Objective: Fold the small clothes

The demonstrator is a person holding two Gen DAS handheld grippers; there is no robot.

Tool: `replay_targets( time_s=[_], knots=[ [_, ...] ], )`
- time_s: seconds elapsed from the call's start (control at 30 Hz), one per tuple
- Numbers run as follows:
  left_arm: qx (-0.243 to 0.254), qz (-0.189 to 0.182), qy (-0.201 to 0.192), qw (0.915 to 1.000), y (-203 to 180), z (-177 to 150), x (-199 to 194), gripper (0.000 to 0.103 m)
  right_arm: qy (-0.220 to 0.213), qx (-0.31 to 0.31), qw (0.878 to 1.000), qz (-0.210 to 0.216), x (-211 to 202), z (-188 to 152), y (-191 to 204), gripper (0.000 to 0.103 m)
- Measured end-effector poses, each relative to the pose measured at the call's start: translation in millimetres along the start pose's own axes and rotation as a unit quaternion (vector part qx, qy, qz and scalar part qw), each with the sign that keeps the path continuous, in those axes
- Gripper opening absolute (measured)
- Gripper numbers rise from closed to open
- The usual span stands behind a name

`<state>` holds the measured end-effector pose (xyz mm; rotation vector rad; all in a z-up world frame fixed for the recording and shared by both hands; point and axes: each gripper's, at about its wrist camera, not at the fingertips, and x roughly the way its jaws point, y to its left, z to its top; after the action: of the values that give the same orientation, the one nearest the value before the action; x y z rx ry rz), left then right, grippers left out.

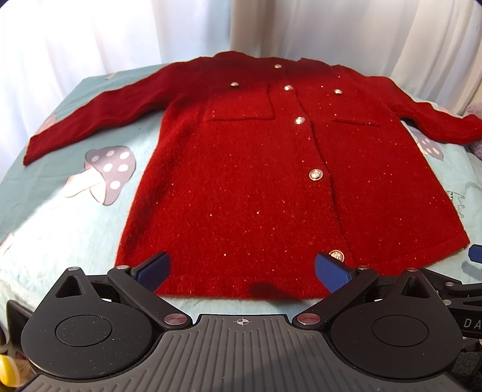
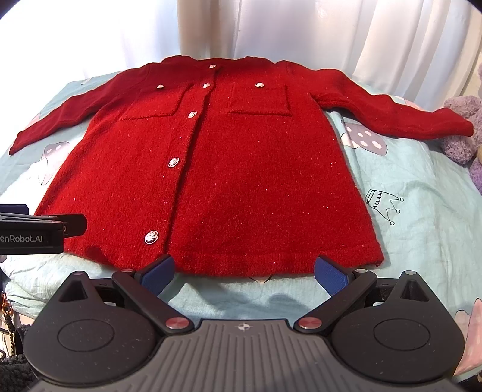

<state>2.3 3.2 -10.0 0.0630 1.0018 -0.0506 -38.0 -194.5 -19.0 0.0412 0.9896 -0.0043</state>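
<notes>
A red fuzzy cardigan (image 1: 256, 181) (image 2: 235, 169) with silver buttons lies flat and face up on a light blue blanket, both sleeves spread out to the sides. My left gripper (image 1: 242, 273) hovers open over the left half of the bottom hem, blue fingers apart with nothing between them. Over the right half of the hem, my right gripper (image 2: 244, 274) is open too and holds nothing. The left gripper's black body (image 2: 33, 232) shows at the left edge of the right wrist view.
The blanket (image 1: 75, 229) (image 2: 421, 217) carries mushroom and crown prints. White curtains (image 1: 331, 27) hang behind the bed. A purple plush toy (image 2: 464, 129) sits beside the right sleeve's cuff.
</notes>
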Motion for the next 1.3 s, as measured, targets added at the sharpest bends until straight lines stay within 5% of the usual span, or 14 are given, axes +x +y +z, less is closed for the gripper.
replay_targets(
  time_s=[1.3],
  knots=[
    [-0.004, -0.001, 0.017, 0.9998, 3.6, 7.8, 6.0, 0.103, 0.007, 0.006, 1.000, 0.004, 6.6, 2.1, -2.7, 0.099]
  ],
)
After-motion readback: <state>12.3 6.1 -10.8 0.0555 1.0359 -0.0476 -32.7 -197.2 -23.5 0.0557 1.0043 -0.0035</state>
